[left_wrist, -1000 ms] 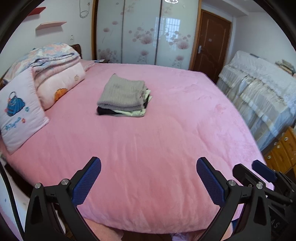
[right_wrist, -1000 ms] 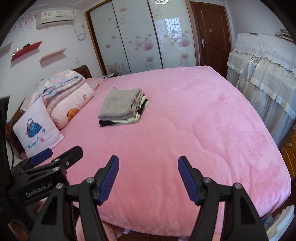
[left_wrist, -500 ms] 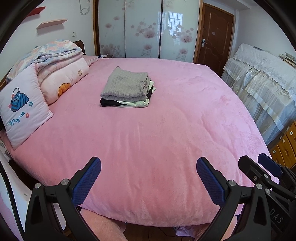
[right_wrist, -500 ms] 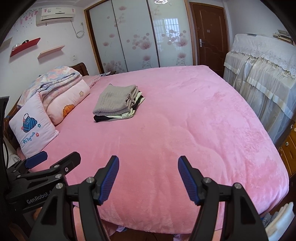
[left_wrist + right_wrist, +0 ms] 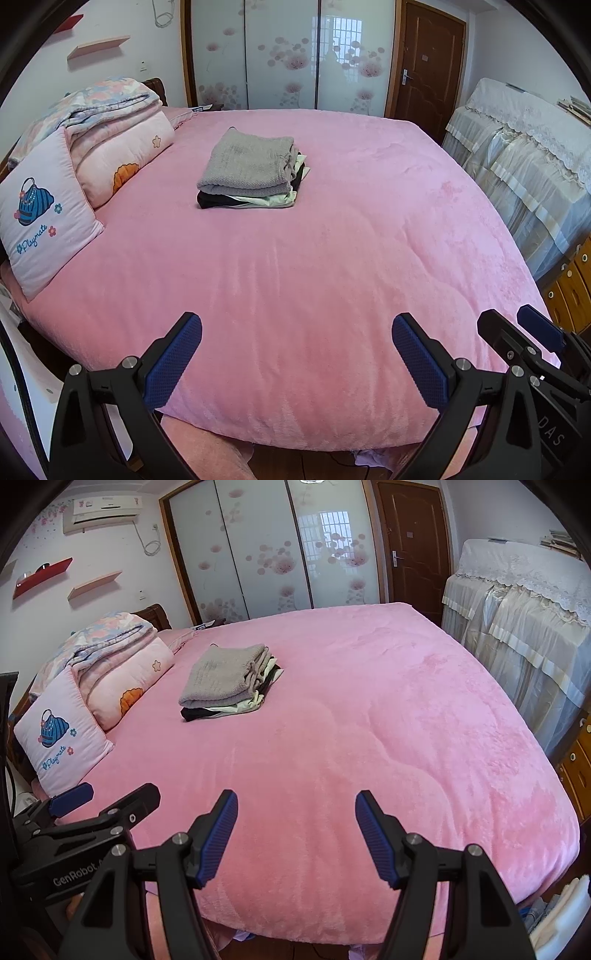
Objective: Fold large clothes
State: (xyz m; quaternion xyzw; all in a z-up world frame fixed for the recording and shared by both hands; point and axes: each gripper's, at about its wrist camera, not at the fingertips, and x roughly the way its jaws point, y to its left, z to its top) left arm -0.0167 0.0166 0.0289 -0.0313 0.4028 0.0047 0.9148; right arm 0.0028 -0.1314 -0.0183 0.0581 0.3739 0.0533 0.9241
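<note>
A stack of folded clothes [image 5: 251, 171], grey knit on top with pale green and black pieces below, lies on the pink bed [image 5: 314, 277] toward its far left; it also shows in the right wrist view [image 5: 229, 679]. My left gripper [image 5: 295, 328] is open and empty above the bed's near edge. My right gripper [image 5: 295, 805] is open and empty beside it. Both are far from the stack. The left gripper also shows at the right wrist view's left edge [image 5: 85, 805].
Pillows [image 5: 44, 218] and folded quilts [image 5: 110, 122] lie along the bed's left side. Furniture under a lace cover [image 5: 528, 162] stands to the right, with wooden drawers [image 5: 572, 288] near it. Sliding wardrobe doors [image 5: 288, 55] and a brown door [image 5: 428, 62] are behind.
Both grippers have drawn back and up from the bed, so more of its near edge and the floor shows. The stack has not moved. Both jaws stay open.
</note>
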